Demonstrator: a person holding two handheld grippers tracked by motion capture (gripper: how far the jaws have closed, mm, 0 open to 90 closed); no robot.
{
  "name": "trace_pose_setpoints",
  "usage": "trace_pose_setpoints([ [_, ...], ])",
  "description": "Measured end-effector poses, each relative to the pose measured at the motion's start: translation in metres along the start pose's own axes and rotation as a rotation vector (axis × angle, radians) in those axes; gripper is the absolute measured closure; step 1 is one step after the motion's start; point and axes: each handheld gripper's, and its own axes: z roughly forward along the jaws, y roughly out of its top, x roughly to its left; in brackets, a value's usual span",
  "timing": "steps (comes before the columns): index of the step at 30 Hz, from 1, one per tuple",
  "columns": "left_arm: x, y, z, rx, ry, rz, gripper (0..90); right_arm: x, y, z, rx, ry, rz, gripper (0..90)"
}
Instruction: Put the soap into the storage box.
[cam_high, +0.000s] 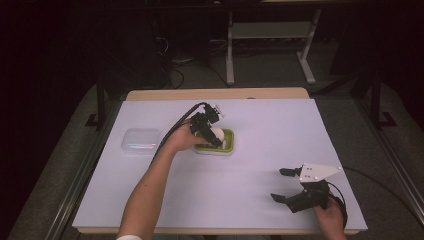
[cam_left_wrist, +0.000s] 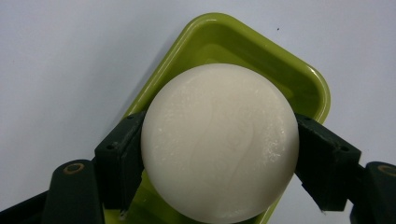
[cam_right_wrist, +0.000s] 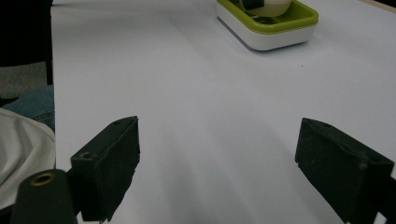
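Soap (cam_left_wrist: 219, 142) clamped in your left gripper (cam_high: 212, 135), over the green dish (cam_left_wrist: 299, 77).
Smooth and round, it could squirt from the jaws; your right gripper (cam_high: 286, 185) idles open.

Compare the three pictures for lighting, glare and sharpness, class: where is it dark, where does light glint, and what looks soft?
High view: the room beyond the table is nearly black, and the sheet reads evenly lit. Left gripper view: the white soap is sharp, with a bright glint on the green dish rim. Right gripper view: the right hand-held gripper looks slightly soft up close, with dim shadows beneath.
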Motion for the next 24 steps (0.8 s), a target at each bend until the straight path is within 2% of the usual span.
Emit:
trace_pose_setpoints([
  [11,0.002,-0.0002,0.0024,0.026,0.004,0.0,25.0,0.0003,0.0001,0.0002,0.002,0.0,-0.001,13.1],
  [24,0.0007,0.0,0.0044,0.031,0.005,-0.002,25.0,0.0002,0.0001,0.0004,0.001,0.003,0.0,13.1],
])
